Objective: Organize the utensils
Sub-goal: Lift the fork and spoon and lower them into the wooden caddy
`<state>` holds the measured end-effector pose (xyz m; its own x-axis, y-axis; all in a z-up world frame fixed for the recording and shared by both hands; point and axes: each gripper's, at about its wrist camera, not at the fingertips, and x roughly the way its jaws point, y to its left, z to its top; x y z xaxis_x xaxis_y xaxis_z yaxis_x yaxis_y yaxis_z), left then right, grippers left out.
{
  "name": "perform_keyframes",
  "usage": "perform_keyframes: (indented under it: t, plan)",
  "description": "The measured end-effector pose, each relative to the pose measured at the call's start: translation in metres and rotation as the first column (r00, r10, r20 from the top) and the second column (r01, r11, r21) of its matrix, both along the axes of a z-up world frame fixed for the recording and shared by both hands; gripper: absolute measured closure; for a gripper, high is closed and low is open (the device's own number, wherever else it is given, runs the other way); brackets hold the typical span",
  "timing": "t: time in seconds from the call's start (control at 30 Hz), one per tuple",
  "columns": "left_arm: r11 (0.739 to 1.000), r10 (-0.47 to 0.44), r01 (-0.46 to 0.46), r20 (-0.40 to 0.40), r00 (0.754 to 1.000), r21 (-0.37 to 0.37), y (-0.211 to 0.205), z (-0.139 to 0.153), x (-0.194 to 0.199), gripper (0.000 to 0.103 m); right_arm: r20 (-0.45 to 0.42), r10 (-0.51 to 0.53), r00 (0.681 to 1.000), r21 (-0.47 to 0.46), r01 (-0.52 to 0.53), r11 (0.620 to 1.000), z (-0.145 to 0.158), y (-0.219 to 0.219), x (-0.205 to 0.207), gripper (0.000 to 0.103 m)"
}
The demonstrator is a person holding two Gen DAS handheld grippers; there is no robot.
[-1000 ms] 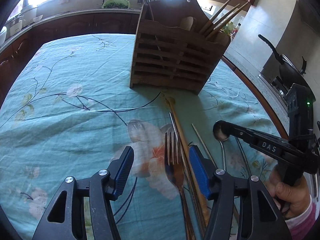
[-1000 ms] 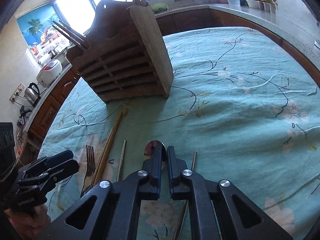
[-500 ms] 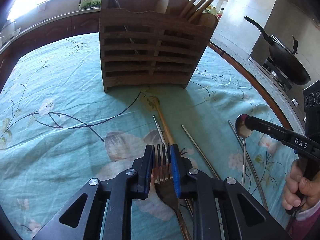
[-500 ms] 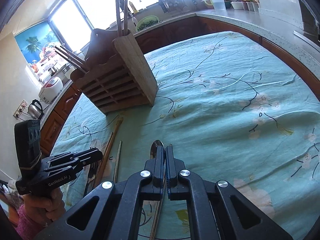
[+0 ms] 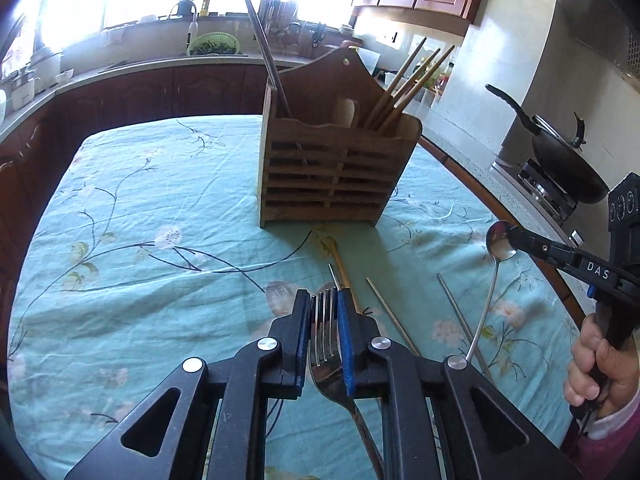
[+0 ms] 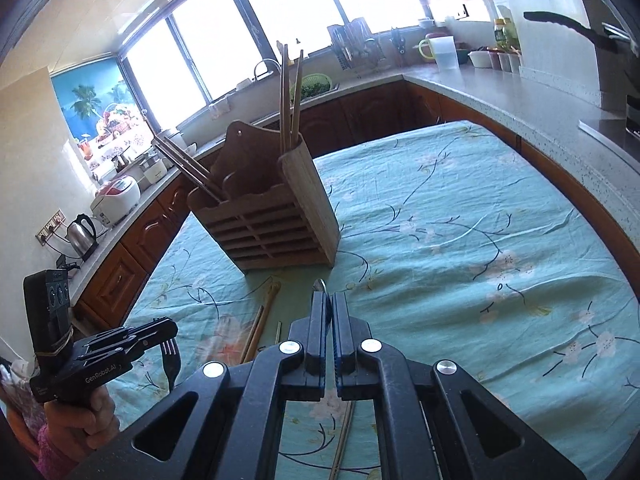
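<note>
Gripping fork [image 5: 326, 344] in just-closed left gripper [image 5: 324, 308] fingers, spoon [image 5: 500, 240] in right gripper [image 6: 330, 312], facing wooden holder [image 5: 332, 168] ahead.

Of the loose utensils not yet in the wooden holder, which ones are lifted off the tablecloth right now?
The fork, clamped in the left hand-held gripper, and the spoon, clamped in the right hand-held gripper. The chopsticks lie flat on the tablecloth.

I saw a teal cloth [image 5: 160, 208] with pale flowers and dark branches, a brown slatted holder [image 5: 332, 172], a silver fork [image 5: 326, 344] and spoon [image 5: 500, 240], black hand-held grippers with blue pads [image 5: 345, 344].
</note>
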<state>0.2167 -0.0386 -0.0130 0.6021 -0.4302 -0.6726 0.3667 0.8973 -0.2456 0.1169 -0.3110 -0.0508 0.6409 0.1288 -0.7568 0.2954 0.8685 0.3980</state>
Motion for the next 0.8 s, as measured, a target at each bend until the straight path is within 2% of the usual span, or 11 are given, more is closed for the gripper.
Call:
perform_keyframes:
  t: [0.03, 0.07, 0.43, 0.8]
  plan:
    - [1.0, 0.007, -0.007, 0.012, 1.0, -0.002, 0.004, 0.005, -0.005, 0.1, 0.009, -0.003, 1.0, -0.01, 0.003, 1.0, 0.005, 0.0, 0.0, 0.1]
    - [1.0, 0.013, -0.013, 0.02, 1.0, -0.007, 0.008, 0.009, -0.01, 0.103, 0.018, -0.007, 1.0, -0.023, 0.007, 1.0, 0.009, 0.0, -0.001, 0.1]
    - [0.998, 0.049, -0.044, 0.099, 0.994, -0.043, 0.036, 0.041, -0.042, 0.103, 0.096, -0.019, 0.995, -0.073, 0.026, 0.997, 0.04, 0.002, -0.003, 0.1]
    - [0.991, 0.128, -0.118, 0.21, 0.969, -0.061, 0.052, 0.074, -0.053, 0.103, 0.155, -0.031, 0.987, -0.158, 0.055, 0.986, 0.062, 0.003, 0.001, 0.1]
